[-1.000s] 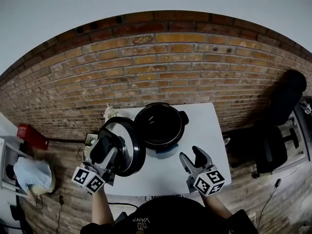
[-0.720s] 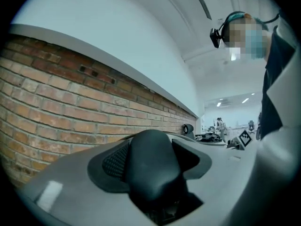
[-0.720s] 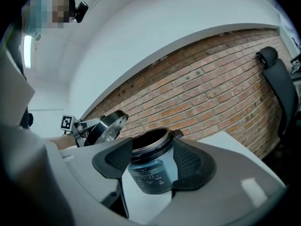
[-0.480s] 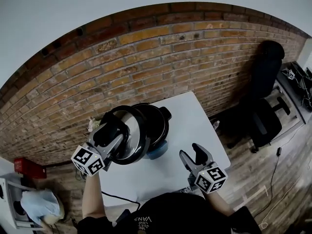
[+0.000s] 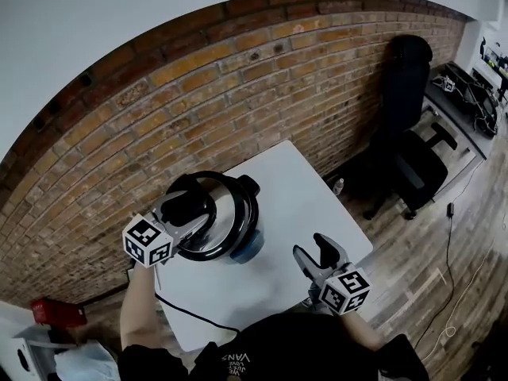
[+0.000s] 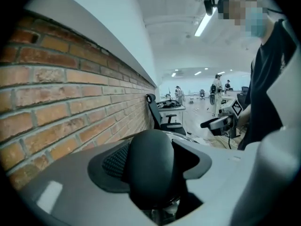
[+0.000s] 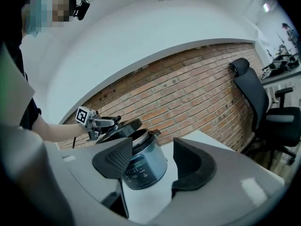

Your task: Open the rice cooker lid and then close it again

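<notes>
- head view: our left claw (image 5: pixel 190 211) is clamped on the black handle (image 5: pixel 189 203) of the lid (image 5: pixel 218 232), which hangs tilted just over the rice cooker (image 5: pixel 248 250) on the white table (image 5: pixel 305 205); our right claw (image 5: pixel 319 254) sits wide and empty, well apart on our side
- left gripper view: the handle (image 6: pixel 150 166) fills the gap, with both jaws pressed on it
- right gripper view: the rice cooker (image 7: pixel 143 168) lies straight ahead and the lid (image 7: pixel 121 128) slants above its left side, so we judge the left claw, the nearer one, must level the lid and set it down
</notes>
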Demonstrator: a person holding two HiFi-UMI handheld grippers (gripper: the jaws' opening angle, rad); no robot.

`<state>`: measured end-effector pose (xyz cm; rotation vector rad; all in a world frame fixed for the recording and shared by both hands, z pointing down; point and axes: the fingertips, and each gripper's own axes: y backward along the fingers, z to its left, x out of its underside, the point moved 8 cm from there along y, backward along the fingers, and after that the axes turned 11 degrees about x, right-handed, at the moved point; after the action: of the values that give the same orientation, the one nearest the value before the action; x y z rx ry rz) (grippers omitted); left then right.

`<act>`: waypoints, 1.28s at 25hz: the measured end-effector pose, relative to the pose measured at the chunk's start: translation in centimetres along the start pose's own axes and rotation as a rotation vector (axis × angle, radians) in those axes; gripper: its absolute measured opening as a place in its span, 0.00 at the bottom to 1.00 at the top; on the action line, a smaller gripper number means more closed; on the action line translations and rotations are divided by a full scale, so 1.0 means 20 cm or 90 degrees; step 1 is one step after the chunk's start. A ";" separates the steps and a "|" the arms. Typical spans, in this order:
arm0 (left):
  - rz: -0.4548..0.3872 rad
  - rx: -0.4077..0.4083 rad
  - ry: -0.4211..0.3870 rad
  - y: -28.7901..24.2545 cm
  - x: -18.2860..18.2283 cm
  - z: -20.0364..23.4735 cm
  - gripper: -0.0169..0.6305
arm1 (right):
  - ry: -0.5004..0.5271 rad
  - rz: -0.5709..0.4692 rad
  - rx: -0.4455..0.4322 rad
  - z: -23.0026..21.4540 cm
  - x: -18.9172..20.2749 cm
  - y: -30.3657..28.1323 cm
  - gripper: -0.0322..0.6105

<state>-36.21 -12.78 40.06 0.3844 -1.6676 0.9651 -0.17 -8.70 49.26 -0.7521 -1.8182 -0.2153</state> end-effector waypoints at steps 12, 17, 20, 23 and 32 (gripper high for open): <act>0.106 0.130 -0.057 -0.22 0.04 0.10 0.46 | -0.016 -0.015 0.078 -0.10 0.02 0.11 0.46; 0.107 0.163 -0.063 -0.25 0.05 0.11 0.46 | -0.016 -0.017 0.091 -0.12 0.02 0.12 0.46; 0.103 0.179 -0.064 -0.26 0.05 0.12 0.46 | -0.014 -0.017 0.089 -0.11 0.01 0.12 0.46; 0.111 0.191 -0.070 -0.27 0.05 0.14 0.46 | -0.012 -0.015 0.084 -0.11 0.02 0.11 0.46; 0.175 0.252 -0.132 -0.31 0.08 0.13 0.46 | -0.012 -0.010 0.088 -0.12 0.02 0.10 0.46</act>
<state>-34.29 -18.15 43.85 0.5420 -1.7422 1.5139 2.77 -8.08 50.08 -0.6448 -1.8366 -0.0916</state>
